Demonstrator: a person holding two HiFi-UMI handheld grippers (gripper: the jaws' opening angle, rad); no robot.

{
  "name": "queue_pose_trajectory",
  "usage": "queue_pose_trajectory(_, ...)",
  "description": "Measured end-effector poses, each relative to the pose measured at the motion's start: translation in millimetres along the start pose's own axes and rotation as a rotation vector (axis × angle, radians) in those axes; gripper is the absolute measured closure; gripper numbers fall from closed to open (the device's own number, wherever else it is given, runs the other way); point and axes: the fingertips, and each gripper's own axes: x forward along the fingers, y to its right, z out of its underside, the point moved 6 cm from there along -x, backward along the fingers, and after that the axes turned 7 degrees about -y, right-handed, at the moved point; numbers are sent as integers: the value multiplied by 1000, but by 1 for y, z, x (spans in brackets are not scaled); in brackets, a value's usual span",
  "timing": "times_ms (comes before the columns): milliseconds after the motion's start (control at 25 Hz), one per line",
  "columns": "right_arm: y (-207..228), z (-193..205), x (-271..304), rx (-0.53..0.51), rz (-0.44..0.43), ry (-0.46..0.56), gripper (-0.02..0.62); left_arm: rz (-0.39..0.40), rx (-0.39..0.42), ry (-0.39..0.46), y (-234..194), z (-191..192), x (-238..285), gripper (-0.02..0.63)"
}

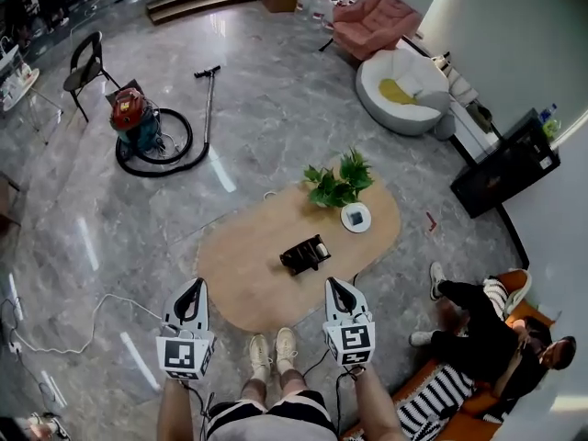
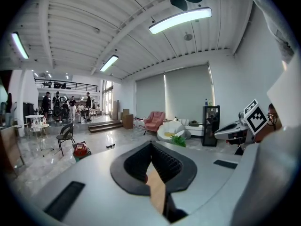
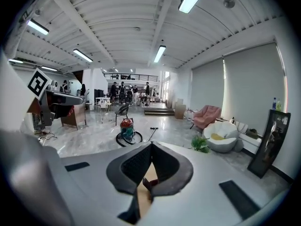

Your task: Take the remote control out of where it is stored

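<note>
Left claw (image 1: 195,286) and right claw (image 1: 333,284) both pressed together, empty, poised over table (image 1: 241,294) near edge: judged approach pose. Black holder (image 1: 305,254) at table centre, 12 o'clock of claws; remote control likely stored inside, too small to confirm. Plant (image 1: 336,182) at 1 o'clock of holder, outside reach path.

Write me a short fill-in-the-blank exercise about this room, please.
1. The jaws of the left gripper and the right gripper are both ____, with nothing between them.
2. Of the potted plant and the black storage box on the coffee table, the ____ is nearer the grippers.
3. The vacuum cleaner stands on the ____ gripper's side of the coffee table.
4. The armchair next to the white lounge chair is ____.
Missing words: shut; box; left; pink.
</note>
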Motion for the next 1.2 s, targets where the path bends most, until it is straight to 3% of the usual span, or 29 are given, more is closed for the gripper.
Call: queue_pose_trajectory(1200,-16,130,152,-63,-139,-95,588,-5,-76,-78,8,130,79,601)
